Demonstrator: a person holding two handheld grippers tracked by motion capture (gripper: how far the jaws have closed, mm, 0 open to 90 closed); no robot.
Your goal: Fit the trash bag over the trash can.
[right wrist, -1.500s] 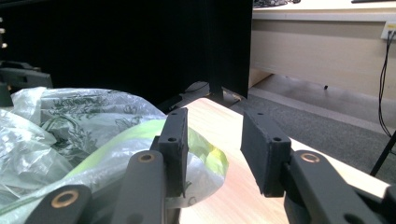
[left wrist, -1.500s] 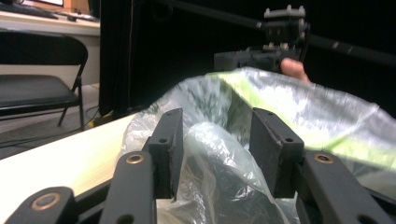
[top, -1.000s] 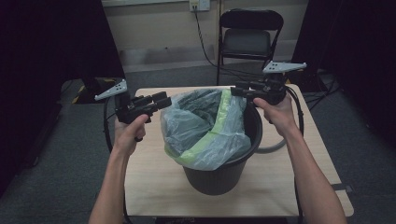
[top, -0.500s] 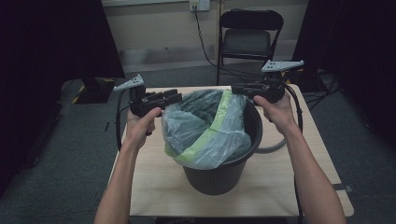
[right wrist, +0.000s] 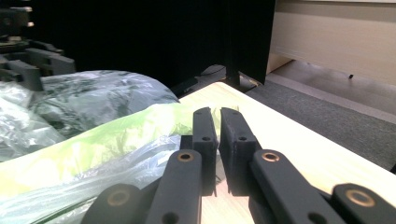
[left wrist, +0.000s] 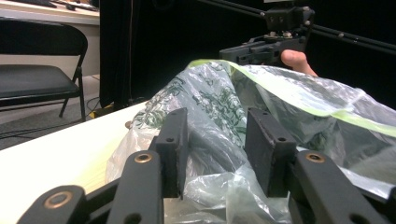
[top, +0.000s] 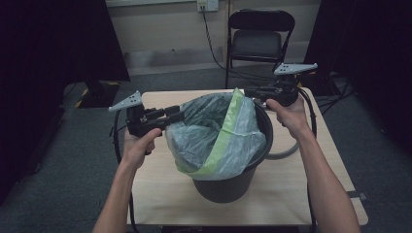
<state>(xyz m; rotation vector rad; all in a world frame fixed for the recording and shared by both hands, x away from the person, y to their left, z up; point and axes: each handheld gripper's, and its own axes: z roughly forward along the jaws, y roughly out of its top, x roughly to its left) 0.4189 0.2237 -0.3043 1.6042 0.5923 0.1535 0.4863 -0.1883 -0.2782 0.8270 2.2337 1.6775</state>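
While the right gripper [top: 248, 91] stays pinched on the bag's green hem [right wrist: 93, 135], the left gripper [top: 179, 113] (jaws spread) has closed onto the plastic bag [top: 214, 131].

Bag [top: 214, 136] fills the bucket [top: 228, 182] mouth; bare table [top: 160, 174] either side; chair [top: 260, 39] stands behind.

support: light wood table [top: 335, 165] | on it: black bin [top: 228, 187], upright

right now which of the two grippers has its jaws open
The left gripper: its jaws stand apart around the bag. The right gripper is pinched shut on the bag's green edge.
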